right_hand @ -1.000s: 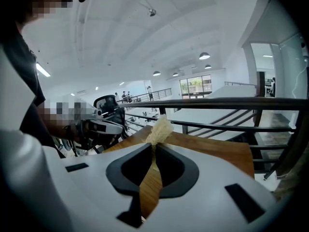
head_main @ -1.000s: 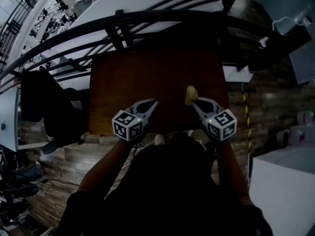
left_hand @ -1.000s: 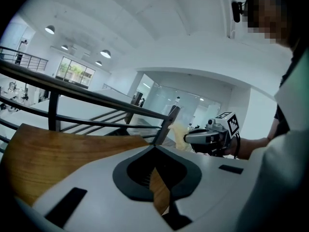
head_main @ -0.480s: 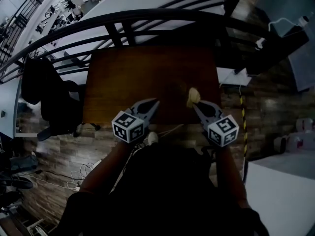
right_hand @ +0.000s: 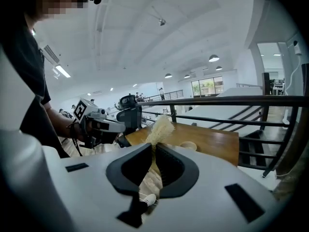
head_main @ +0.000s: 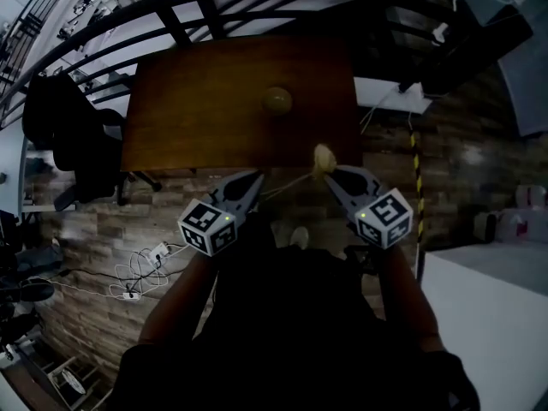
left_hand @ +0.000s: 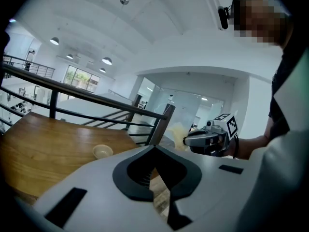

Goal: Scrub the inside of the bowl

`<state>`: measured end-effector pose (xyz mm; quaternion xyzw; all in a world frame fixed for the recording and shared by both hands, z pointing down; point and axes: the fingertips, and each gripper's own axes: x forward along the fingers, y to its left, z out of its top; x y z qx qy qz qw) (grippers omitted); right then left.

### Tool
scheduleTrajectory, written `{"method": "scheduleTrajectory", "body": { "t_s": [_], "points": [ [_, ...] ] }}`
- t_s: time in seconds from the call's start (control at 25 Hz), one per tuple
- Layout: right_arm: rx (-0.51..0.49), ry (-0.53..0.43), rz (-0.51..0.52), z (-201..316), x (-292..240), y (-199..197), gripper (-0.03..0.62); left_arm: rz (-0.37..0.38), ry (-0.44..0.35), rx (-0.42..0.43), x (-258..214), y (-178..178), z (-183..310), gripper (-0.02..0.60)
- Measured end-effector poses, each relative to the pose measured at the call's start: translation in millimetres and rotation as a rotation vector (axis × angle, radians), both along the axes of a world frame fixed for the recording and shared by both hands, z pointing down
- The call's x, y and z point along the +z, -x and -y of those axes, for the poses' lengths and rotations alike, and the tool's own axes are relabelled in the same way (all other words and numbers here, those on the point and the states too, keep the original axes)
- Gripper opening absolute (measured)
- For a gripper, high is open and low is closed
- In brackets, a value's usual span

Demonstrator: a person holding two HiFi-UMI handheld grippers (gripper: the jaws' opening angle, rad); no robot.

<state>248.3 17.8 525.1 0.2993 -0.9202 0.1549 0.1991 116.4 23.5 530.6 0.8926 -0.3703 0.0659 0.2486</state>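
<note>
A small pale bowl [head_main: 276, 100] stands on the brown wooden table [head_main: 197, 118], towards its far right part. Both grippers hang over the floor just off the table's near edge. My left gripper [head_main: 258, 177] is shut with nothing in it. My right gripper [head_main: 330, 172] is shut on a pale fibrous scrubber [head_main: 323, 157] that sticks out past its tips. In the left gripper view the bowl [left_hand: 102, 152] sits ahead on the left, and the right gripper [left_hand: 189, 140] with the scrubber [left_hand: 176, 131] is on the right. In the right gripper view the scrubber [right_hand: 159, 128] rises between the jaws, beside the bowl [right_hand: 188, 146].
A black metal railing [head_main: 197, 24] runs behind the table. A black office chair [head_main: 64, 139] stands to the table's left. Cables and a power strip [head_main: 141, 259] lie on the wood-patterned floor. A white cabinet [head_main: 488, 315] stands at the right. The person's shoe [head_main: 299, 237] shows below the grippers.
Both grippers have drawn back from over the table's near edge to just off it, above the floor. The table sits farther up the view, and the bowl now shows on it.
</note>
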Motion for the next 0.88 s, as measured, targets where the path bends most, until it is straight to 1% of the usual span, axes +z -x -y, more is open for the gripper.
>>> {"method": "scheduleTrajectory", "body": {
  "t_s": [0.16, 0.32, 0.44, 0.64, 0.8, 0.88],
  "points": [
    [-0.023, 0.02, -0.002, -20.6, 14.1, -9.3, 0.037, 0.021, -0.016, -0.026, -4.1, -0.6, -22.3, -0.003],
    [-0.032, 0.035, -0.007, -45.1, 18.2, -18.7, 0.037, 0.023, -0.037, -0.049, -11.9, -2.3, -46.7, -0.003],
    [-0.037, 0.025, -0.011, -56.1, 14.9, -5.9, 0.037, 0.025, -0.055, -0.054, -18.3, 10.2, -56.8, -0.003],
    [-0.03, 0.014, -0.026, -79.0, 10.0, 21.2, 0.037, 0.028, -0.077, -0.011, -22.6, 29.2, -78.9, -0.003],
    [-0.02, 0.015, -0.024, -100.9, 3.6, 49.3, 0.037, 0.03, -0.073, 0.013, -27.0, 56.5, -100.0, -0.003],
    [-0.018, 0.007, -0.029, -114.3, 2.3, 68.4, 0.037, 0.037, -0.075, 0.023, -28.1, 76.0, -114.6, -0.003]
  ]
}}
